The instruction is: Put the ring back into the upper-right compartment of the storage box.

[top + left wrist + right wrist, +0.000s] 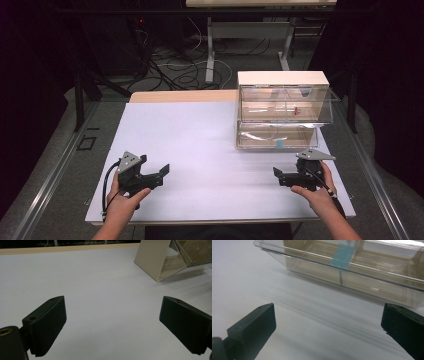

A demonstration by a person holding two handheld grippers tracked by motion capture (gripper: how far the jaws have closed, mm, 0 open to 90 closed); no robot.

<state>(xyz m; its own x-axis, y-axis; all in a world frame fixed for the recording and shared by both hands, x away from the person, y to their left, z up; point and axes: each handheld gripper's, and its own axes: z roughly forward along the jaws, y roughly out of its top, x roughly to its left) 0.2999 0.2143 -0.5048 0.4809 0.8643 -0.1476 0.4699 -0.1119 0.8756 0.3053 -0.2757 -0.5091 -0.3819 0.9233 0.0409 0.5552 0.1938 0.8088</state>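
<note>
Both my grippers hang over the table (190,135), jaws apart, holding nothing. The right gripper (287,177) sits near the cabinet's (280,110) lower drawer (352,277), marked with blue tape (342,255); the left gripper (157,175) is well apart. Risk: the clear drawer front is slick, so a poor grip may slip or shove the cabinet.

The white table top (190,145) lies bare across the left and middle of the high view. The clear drawer cabinet (282,110) blocks the upper right, just beyond the right gripper (280,176).
</note>
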